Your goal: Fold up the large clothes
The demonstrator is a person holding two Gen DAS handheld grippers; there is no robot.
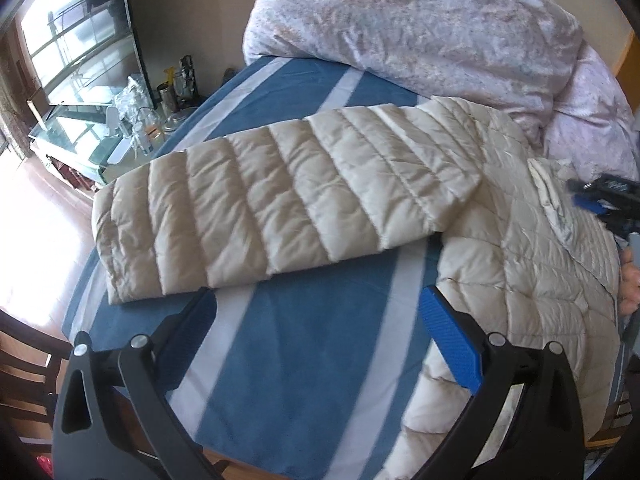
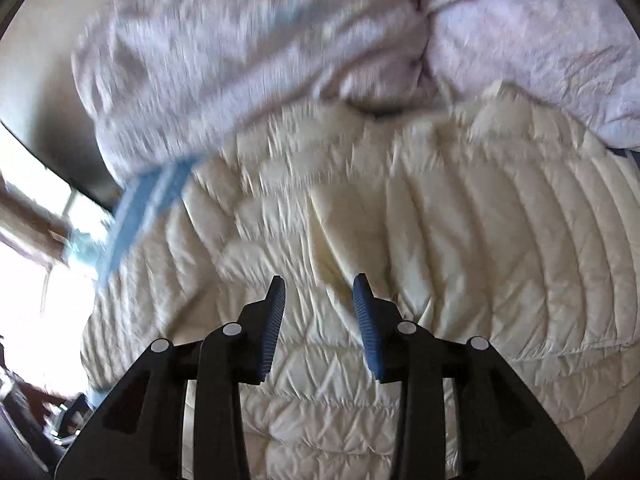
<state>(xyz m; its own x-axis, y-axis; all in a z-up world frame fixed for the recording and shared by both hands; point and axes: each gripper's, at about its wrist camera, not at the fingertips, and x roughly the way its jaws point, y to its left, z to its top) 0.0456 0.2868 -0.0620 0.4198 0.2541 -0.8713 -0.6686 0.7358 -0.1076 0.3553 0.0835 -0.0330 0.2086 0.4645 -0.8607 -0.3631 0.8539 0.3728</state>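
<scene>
Left wrist view: the left gripper (image 1: 316, 312) hovers with its blue-padded fingers (image 1: 450, 344) wide apart, holding nothing, over the blue cloth with pale stripes (image 1: 288, 360). Just beyond lies the cream quilted puffer jacket (image 1: 280, 200), one sleeve stretched out to the left, its body at the right. A crumpled lilac floral duvet (image 1: 420, 20) is heaped at the far side. The right gripper (image 1: 608, 200) shows at the right edge, above the jacket.

Right wrist view, blurred: the right gripper (image 2: 319, 292) is over the jacket (image 2: 440, 240), jaws partly apart, gripping nothing. The duvet (image 2: 280, 40) lies beyond.
</scene>
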